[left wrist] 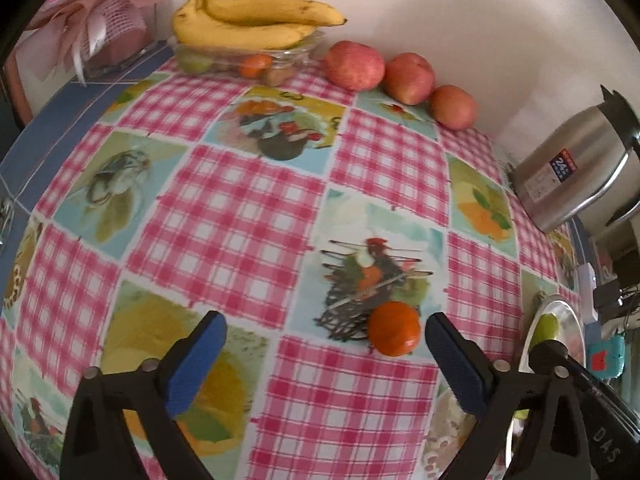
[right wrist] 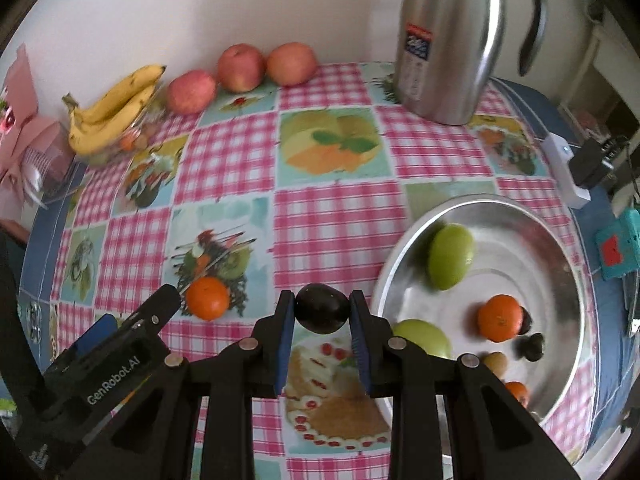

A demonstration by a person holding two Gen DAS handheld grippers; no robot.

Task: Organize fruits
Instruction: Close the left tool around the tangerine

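Note:
My right gripper (right wrist: 322, 312) is shut on a dark purple plum (right wrist: 322, 309), held above the tablecloth just left of the silver tray (right wrist: 560, 280). The tray holds two green fruits (right wrist: 450, 257), an orange (right wrist: 500, 317), dark plums (right wrist: 534, 346) and small fruits. My left gripper (left wrist: 326, 330) stands open over the table, with a loose orange (left wrist: 394, 329) lying just inside its right finger (left wrist: 452, 354), untouched. In the right wrist view that orange (right wrist: 208, 298) lies beside the left gripper's finger (right wrist: 160, 304).
Bananas (left wrist: 256, 20) lie on a glass bowl (left wrist: 280, 58) of small fruits at the back by the wall. Three red apples (left wrist: 354, 65) line the wall. A steel thermos jug (right wrist: 448, 40) stands back right. A pink box (left wrist: 116, 28) is at the back left; gadgets (right wrist: 588, 164) crowd the right edge.

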